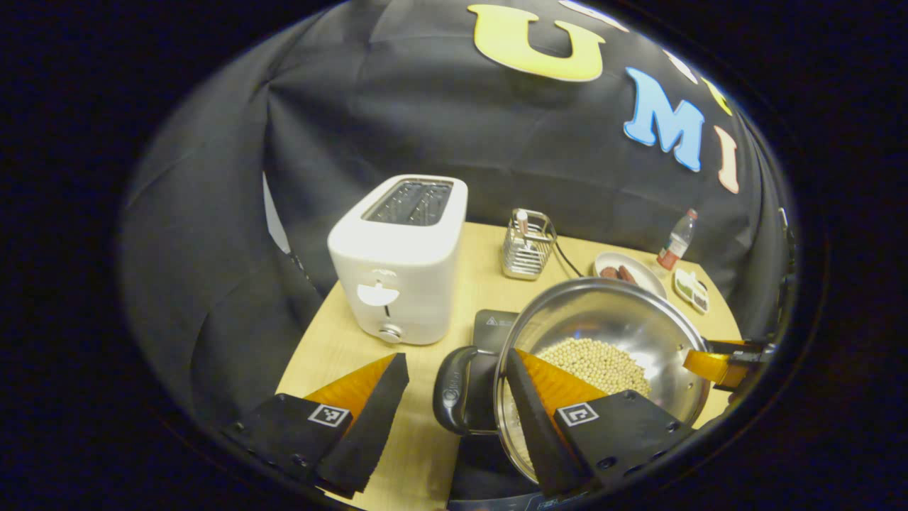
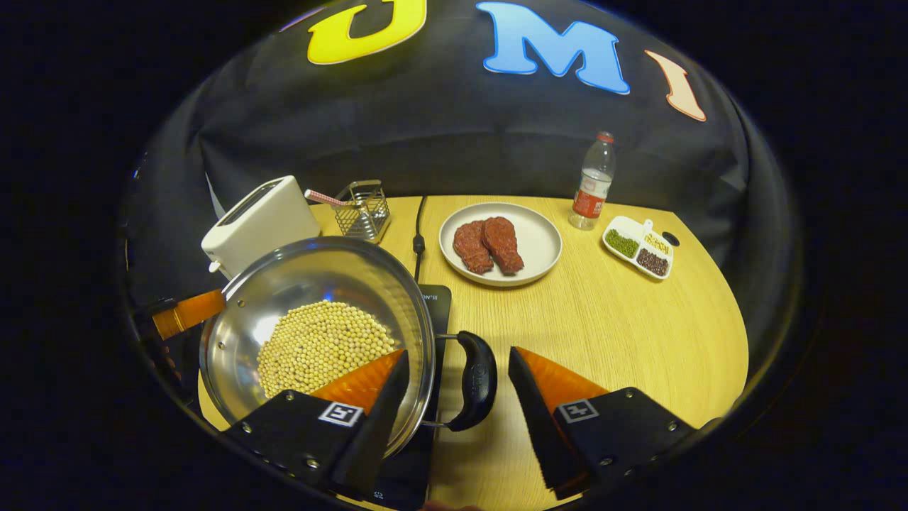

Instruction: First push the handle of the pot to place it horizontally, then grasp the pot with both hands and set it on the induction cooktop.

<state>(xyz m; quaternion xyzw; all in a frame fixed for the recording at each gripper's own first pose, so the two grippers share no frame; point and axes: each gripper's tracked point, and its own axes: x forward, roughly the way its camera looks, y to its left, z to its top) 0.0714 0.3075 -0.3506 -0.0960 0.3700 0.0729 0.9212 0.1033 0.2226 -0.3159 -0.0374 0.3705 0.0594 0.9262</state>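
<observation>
Stainless steel pot point(image 1: 603, 341) seen in the left gripper view above the black induction cooktop point(image 1: 489, 326), with a heap of pale soybeans point(image 1: 592, 362) inside. Whether resting on the cooktop or raised a little above it, cannot tell. Left gripper point(image 1: 457, 401) wide open, its two fingers on either side of the pot's black loop handle point(image 1: 454, 390), one finger outside over the wooden table point(image 1: 333, 341), the other over the rim inside the pot; neither finger pressing on the handle. At the far rim of the pot, the other gripper's finger visible near the edge. In the right gripper view, the same pot point(image 2: 319, 319) low on the left, over the cooktop point(image 2: 436, 298), soybeans point(image 2: 319, 348) inside. Right gripper point(image 2: 457, 401) also wide open, straddling the second black loop handle point(image 2: 475, 383), one finger over the pot's rim, the other over the bare table point(image 2: 603, 319); no grip on it. Behind: white toaster point(image 2: 259, 220), wire basket point(image 2: 362, 209), plate point(image 2: 546, 245) with two pieces of red meat point(image 2: 489, 245), plastic water bottle point(image 2: 592, 184), small divided dish point(image 2: 638, 248) of beans.
</observation>
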